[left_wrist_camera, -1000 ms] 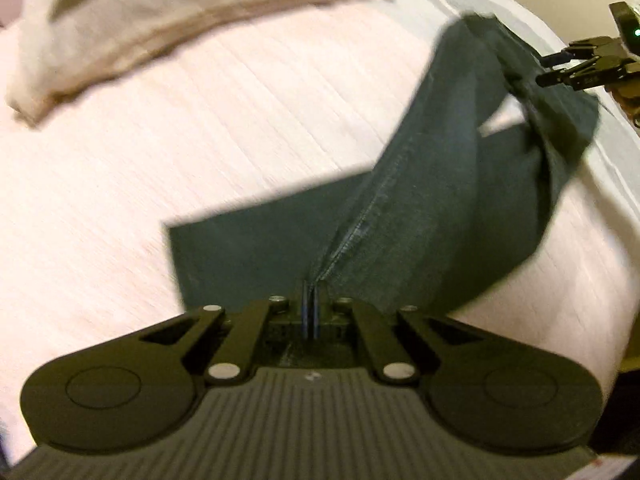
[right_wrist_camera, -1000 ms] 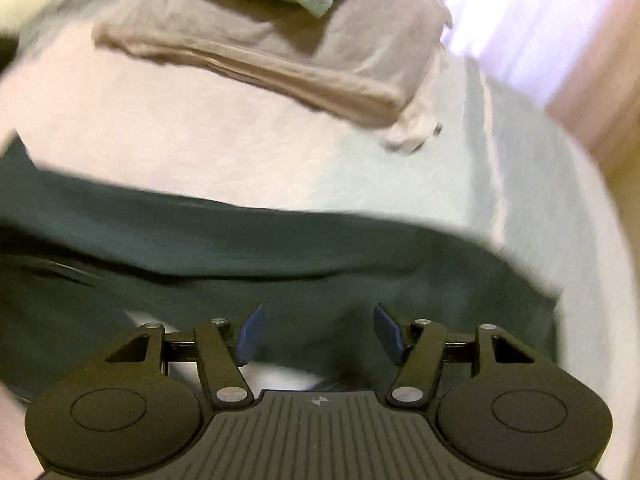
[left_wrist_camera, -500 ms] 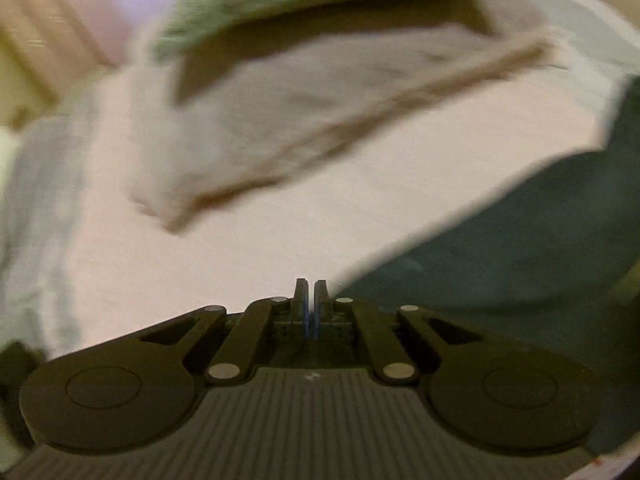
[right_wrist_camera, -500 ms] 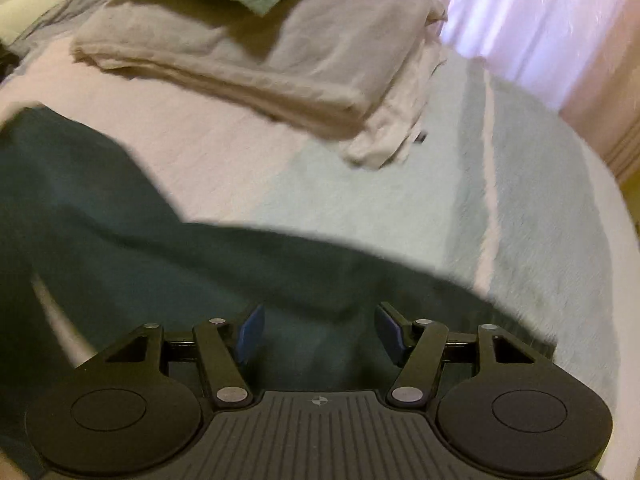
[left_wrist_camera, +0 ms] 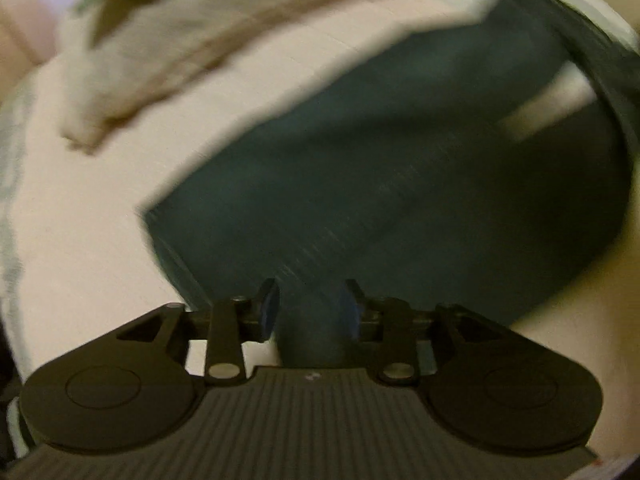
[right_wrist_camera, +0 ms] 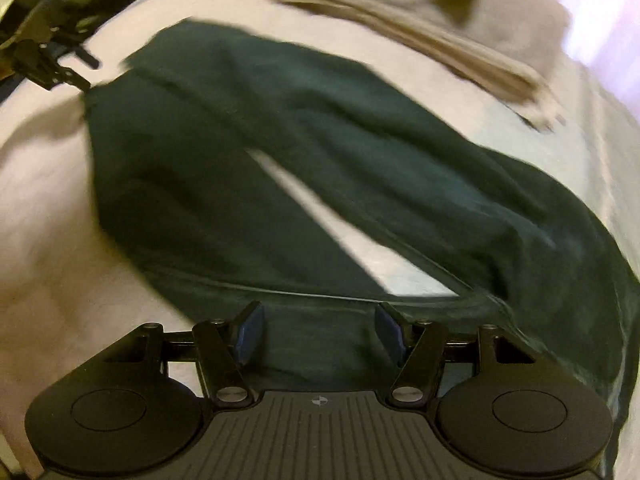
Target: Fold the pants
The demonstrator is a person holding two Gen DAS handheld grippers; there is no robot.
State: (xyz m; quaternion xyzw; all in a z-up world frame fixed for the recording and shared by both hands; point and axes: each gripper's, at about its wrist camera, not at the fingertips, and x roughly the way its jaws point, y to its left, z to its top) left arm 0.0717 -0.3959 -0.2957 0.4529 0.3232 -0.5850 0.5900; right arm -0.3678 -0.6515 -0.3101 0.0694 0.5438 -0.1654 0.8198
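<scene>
A: Fabric is seen between the blue pads of the left gripper (left_wrist_camera: 309, 312), whose jaws are opening; a narrow strip of the dark green pants (left_wrist_camera: 400, 184) runs up through the gap, but no pressing by the pads can be made out, so the cloth is judged released.

B: And the right gripper (right_wrist_camera: 318, 334)?

A: It is held wide, with nothing pinched. The pants are seen beyond and beneath its pads, untouched by them.

B: Where are the pants lying?

A: They are spread across the middle of the bed (right_wrist_camera: 48, 184), on the pale cover. The two legs are laid nearly side by side, with a thin wedge of cover left showing between them. The leg ends are pointed toward the far left of the right wrist view, where the left gripper is seen just beside them. A stack of folded beige linens (right_wrist_camera: 460, 36) is kept well apart, toward the far edge of the bed.

B: How should the step be done well?

A: The release is probably best finished before the left gripper is lifted, so the hem is not dragged. The wedge between the legs ought then to be closed and the seams aligned before any crosswise fold is attempted. Much is blurred, so wrinkles cannot be judged.
</scene>
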